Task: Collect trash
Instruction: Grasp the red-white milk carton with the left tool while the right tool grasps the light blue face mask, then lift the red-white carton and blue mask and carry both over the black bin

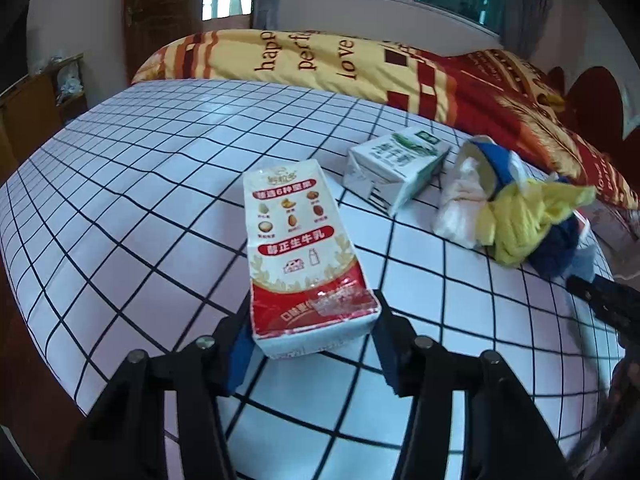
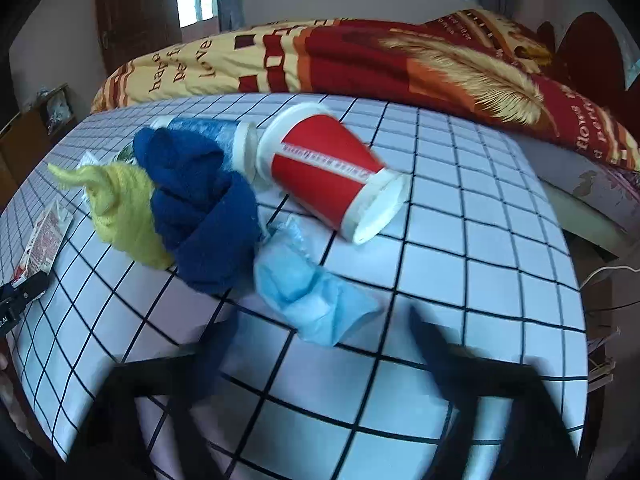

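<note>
Bedroom, grid-checked worktop (image 1: pixel 120 208) beside a quilt (image 1: pixel 304 56) reading "love".
Red-and-white milk carton (image 1: pixel 304 256), Chinese print and nut pictures, lies centrally, near end clamped in the left tool (image 1: pixel 310 328). Right of the carton, the right tool (image 2: pixel 320 344) gapes around a crumpled blue mask (image 2: pixel 316 296).

Left gripper (image 1: pixel 310 322): black angular arms, round silver screws, blue finger pads (image 1: pixel 240 354). Right gripper (image 2: pixel 320 344): black, blurred, dark-blue fingers (image 2: pixel 430 344).
</note>
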Demonstrator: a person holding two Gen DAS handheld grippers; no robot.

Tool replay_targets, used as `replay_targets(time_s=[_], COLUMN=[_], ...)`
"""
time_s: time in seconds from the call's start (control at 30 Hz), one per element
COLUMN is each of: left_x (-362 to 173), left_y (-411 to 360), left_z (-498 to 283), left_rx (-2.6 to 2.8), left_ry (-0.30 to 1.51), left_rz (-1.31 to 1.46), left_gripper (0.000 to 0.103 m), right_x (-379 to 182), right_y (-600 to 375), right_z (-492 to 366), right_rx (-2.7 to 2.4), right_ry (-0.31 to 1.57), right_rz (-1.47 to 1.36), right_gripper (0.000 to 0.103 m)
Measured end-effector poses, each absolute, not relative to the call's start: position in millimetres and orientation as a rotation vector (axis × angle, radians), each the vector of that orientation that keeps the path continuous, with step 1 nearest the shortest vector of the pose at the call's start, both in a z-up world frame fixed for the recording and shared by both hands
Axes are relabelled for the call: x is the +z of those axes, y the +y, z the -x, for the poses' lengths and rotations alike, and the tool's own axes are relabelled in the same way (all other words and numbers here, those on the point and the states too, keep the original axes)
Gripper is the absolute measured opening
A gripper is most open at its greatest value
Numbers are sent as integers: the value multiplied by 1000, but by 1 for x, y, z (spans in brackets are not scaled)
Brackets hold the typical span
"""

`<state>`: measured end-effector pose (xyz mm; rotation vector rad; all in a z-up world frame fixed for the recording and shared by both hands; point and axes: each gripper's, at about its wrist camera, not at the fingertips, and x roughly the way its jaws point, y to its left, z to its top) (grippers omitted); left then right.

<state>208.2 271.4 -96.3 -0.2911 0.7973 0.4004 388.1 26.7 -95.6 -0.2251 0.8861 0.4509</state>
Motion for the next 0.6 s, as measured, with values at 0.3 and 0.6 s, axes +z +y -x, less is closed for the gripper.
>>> replay_targets(time_s=[0.3,0.6], left_x=[-90,-77], left_y=[237,182], left_z=[-193,-177], left_rx=[303,172], left_ry=[770,741], left_rz=[249,201], left_gripper=[52,52], right_x=[-85,-66], right_y=[3,-50], right_z=[-344,-292], right_rx=[476,420], right_ry=[845,781], right_rz=[230,193], right_gripper=[6,6])
